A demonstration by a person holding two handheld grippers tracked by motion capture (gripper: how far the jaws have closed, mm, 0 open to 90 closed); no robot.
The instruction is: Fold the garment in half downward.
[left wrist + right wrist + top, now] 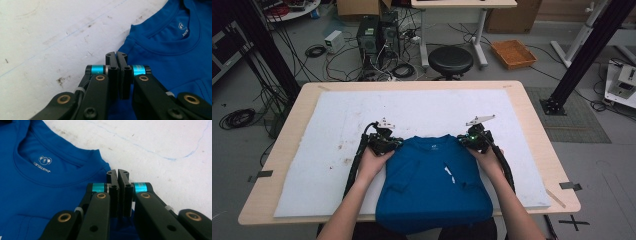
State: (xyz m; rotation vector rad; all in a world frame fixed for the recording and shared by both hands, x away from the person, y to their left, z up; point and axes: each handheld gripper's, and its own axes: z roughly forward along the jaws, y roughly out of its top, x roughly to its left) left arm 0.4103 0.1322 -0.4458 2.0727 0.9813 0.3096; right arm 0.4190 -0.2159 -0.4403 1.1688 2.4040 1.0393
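At the shoulders of the soft, light shirt (432, 180), I pinch cloth with my left hand-held gripper (116, 55) and right hand-held gripper (117, 173), since it drapes limp.

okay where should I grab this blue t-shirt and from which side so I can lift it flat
Take the blue t-shirt at its two shoulder corners beside the collar, coming in low from the outer sides. It lies flat with sleeves folded in, so those corners are free edges. The left tool and right tool sit there now, jaws shut at the shoulder edges; whether cloth is pinched is unclear.
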